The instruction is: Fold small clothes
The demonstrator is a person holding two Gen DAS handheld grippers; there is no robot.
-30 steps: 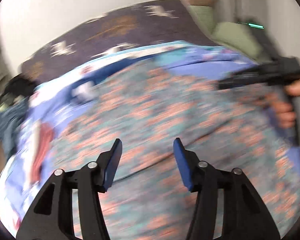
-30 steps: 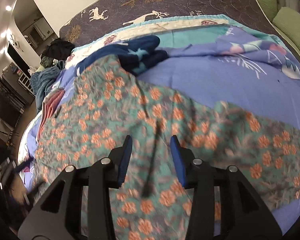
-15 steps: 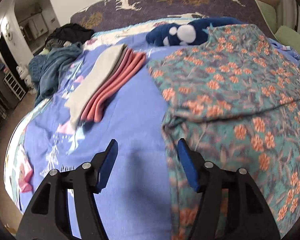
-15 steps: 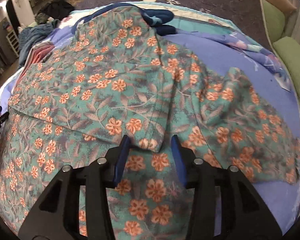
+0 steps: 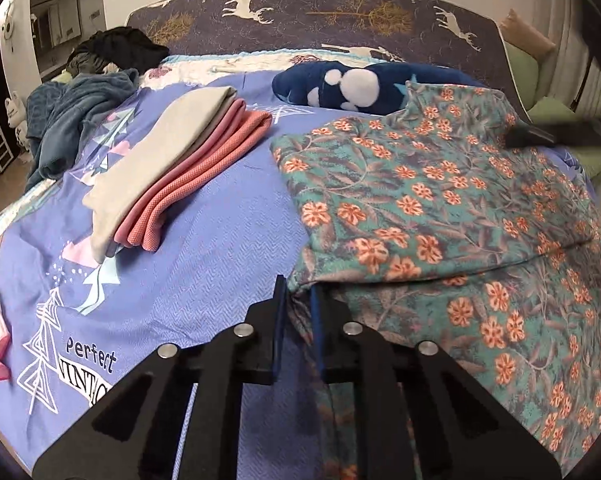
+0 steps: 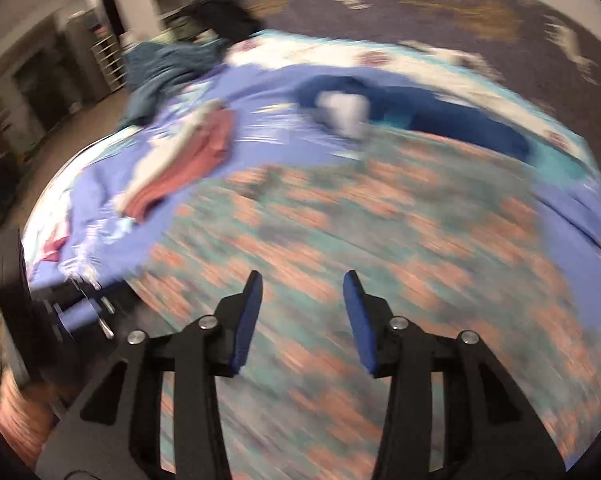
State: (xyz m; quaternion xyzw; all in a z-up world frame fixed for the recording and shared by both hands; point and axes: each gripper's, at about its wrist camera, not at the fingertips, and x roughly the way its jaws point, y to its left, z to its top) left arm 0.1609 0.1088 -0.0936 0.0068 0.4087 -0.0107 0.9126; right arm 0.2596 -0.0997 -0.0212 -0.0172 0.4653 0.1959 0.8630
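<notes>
**Teal floral cloth pinched at its left edge**

Teal floral garment [image 5: 440, 216] lies spread on the blue bedspread [image 5: 204, 264], a flap doubled over. The left gripper [image 5: 298, 292] has just closed on its left edge, probably to lift it for a fold. The right gripper [image 6: 302, 292] hangs half-open above it, holding nothing.

The teal garment with orange flowers [image 5: 432, 216] lies spread flat across the right side of the bed, part folded: an upper layer is laid over a lower one, its folded edge running across the near middle. Its near left corner puckers up. To the far left sits a folded stack [image 5: 180, 168], beige over pink.
</notes>
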